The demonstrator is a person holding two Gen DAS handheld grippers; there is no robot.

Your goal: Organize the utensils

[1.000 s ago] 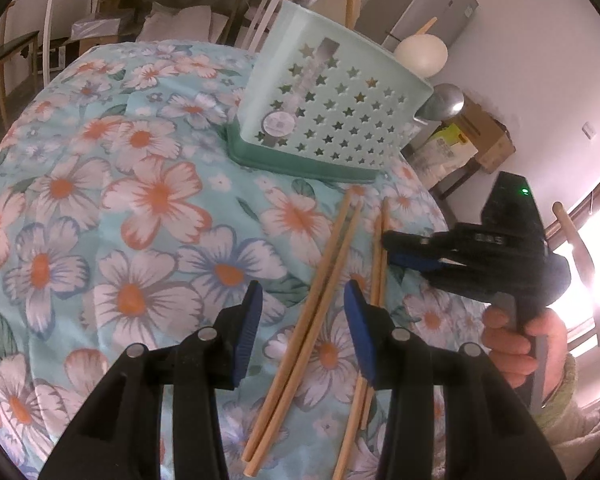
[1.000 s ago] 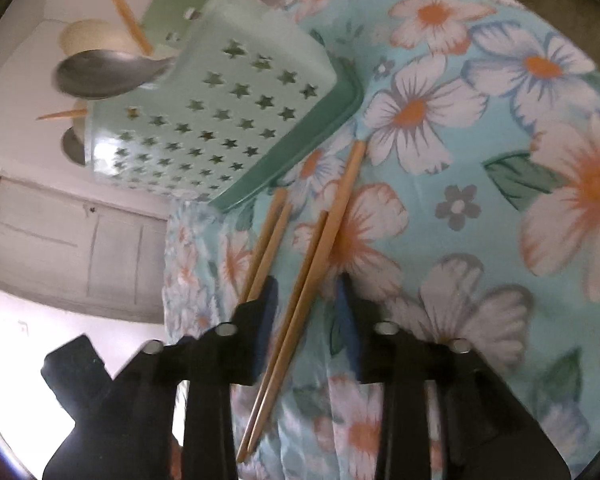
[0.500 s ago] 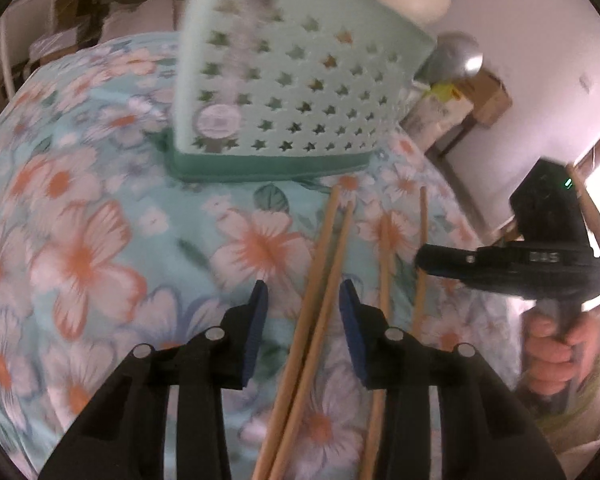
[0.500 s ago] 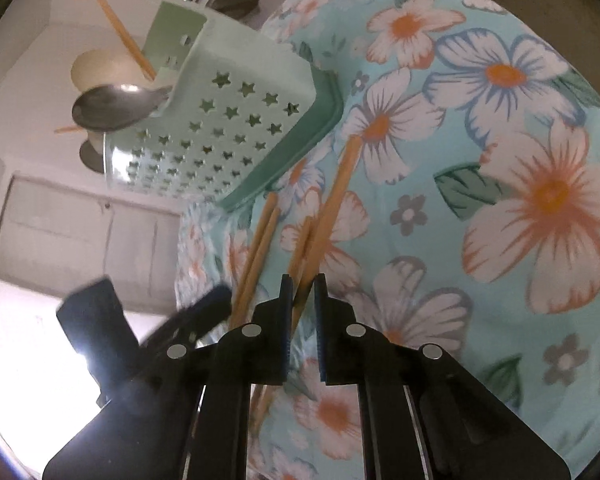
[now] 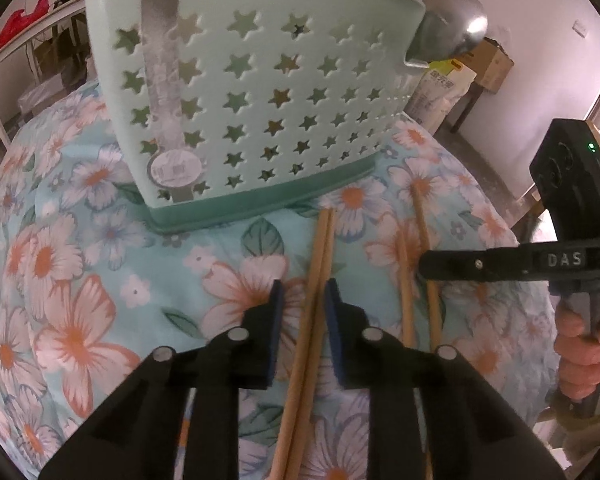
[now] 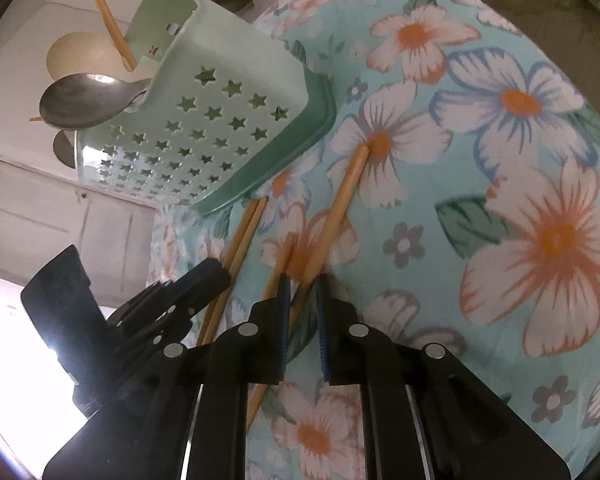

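A mint-green utensil holder [image 5: 256, 92] with star-shaped holes stands on the floral tablecloth [image 5: 80, 264]; it also shows in the right wrist view [image 6: 204, 128], with a metal spoon [image 6: 84, 100] and a chopstick in it. Two pairs of wooden chopsticks lie flat on the cloth. My left gripper [image 5: 303, 294] is open, its jaws on either side of the left pair [image 5: 320, 264]. My right gripper [image 6: 302, 284] is shut on the right pair [image 6: 332, 216]; from the left wrist view it shows side-on [image 5: 424, 268] at that pair [image 5: 424, 236].
The table's right edge drops off just beyond the right pair. Cardboard boxes [image 5: 492, 60] and a bag stand on the floor behind. A metal rack [image 5: 28, 52] stands at the back left.
My right gripper has closed from open onto the right pair of chopsticks. My left gripper has moved forward towards the holder, now straddling the left pair, with its jaws a little narrower.
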